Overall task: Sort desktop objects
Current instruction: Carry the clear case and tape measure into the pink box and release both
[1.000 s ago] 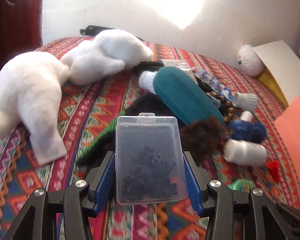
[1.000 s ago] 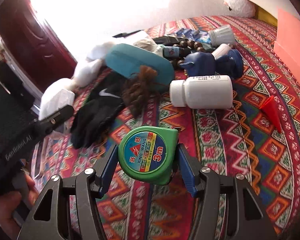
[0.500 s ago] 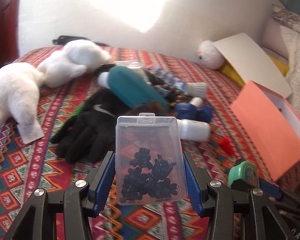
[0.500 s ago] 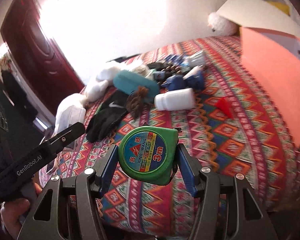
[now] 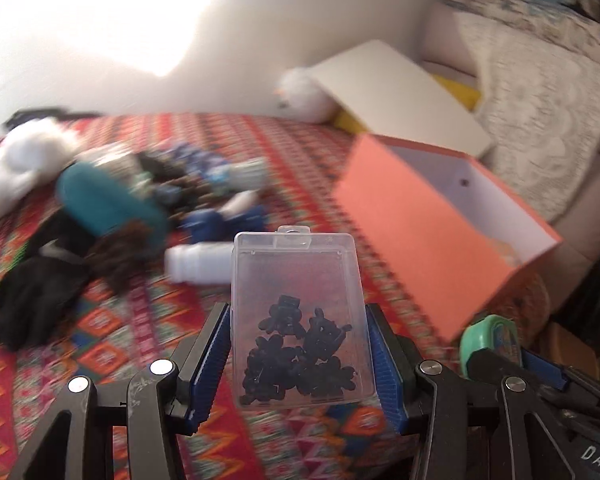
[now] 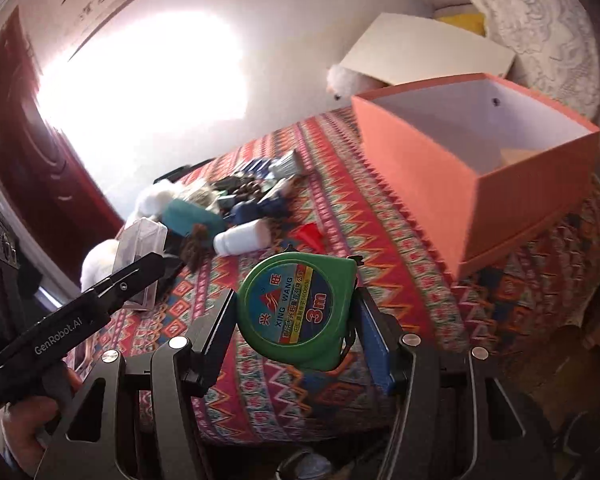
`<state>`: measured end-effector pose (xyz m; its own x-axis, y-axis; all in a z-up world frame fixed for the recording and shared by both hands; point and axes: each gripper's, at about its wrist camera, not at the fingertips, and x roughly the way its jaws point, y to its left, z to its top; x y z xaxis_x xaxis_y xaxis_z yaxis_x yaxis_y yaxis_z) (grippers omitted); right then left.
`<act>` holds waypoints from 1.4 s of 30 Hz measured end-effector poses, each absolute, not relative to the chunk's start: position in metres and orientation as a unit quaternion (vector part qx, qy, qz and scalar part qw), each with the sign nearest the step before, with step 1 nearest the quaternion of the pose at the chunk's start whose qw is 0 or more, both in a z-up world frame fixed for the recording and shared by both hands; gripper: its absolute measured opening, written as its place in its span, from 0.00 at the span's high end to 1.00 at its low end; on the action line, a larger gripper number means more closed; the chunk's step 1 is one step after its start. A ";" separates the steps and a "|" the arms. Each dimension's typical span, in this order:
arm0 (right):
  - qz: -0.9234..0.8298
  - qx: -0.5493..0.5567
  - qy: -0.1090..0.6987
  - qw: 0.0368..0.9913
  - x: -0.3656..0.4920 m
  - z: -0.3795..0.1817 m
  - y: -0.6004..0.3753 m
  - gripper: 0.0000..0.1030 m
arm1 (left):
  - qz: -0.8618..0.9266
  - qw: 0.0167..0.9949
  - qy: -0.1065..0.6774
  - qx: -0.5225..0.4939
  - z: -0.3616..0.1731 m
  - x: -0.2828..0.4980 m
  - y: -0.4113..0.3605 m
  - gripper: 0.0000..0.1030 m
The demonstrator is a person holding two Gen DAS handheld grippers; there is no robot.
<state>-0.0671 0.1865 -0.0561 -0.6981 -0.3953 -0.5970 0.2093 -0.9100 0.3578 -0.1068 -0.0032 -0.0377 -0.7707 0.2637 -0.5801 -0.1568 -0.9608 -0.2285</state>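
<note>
My left gripper (image 5: 298,354) is shut on a clear plastic case (image 5: 296,280) with small black parts inside, held above the patterned bedspread. My right gripper (image 6: 296,320) is shut on a green tape measure (image 6: 298,312) marked 3m. An open orange box (image 6: 452,172) with a white inside stands to the right, ahead of both grippers. In the left wrist view the orange box (image 5: 424,236) is at right and the tape measure (image 5: 490,338) shows at the lower right. In the right wrist view the left gripper (image 6: 140,270) and the clear case (image 6: 138,252) appear at left.
A pile lies on the bedspread (image 5: 112,332) to the left: white bottle (image 5: 198,266), black glove (image 5: 32,300), teal case (image 5: 104,204), blue bottle (image 5: 220,222), white plush toys (image 5: 24,156). A red cone (image 6: 308,234) lies near the box. A cream lid (image 5: 400,92) leans behind it.
Both grippers have lifted and swung right with their loads, away from the pile. The orange box has come into full view, its white inside now showing.
</note>
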 end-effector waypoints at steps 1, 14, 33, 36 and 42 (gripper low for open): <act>-0.915 0.347 -0.134 0.156 -0.065 -0.052 0.196 0.41 | 0.937 0.123 -0.079 -0.316 -0.033 -0.108 0.008 0.46; -0.945 0.283 -0.151 0.057 -0.058 -0.001 0.307 0.41 | 0.932 0.214 -0.031 -0.291 0.012 -0.139 0.124 0.46; -0.949 0.259 -0.179 -0.005 -0.168 0.016 0.400 0.40 | 0.920 0.240 0.006 -0.311 0.013 -0.258 0.221 0.46; -0.945 0.271 -0.182 -0.006 -0.194 0.006 0.405 0.40 | 0.916 0.241 0.010 -0.319 0.004 -0.283 0.233 0.46; -0.939 0.287 -0.187 -0.015 -0.238 -0.014 0.421 0.40 | 0.910 0.243 0.018 -0.337 -0.017 -0.324 0.254 0.46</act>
<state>-0.2383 0.4205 -0.0136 -0.8349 -0.0796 -0.5445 -0.1355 -0.9292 0.3437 -0.3243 0.2544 -0.0169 -0.6551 0.4299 -0.6213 -0.4547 -0.8811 -0.1303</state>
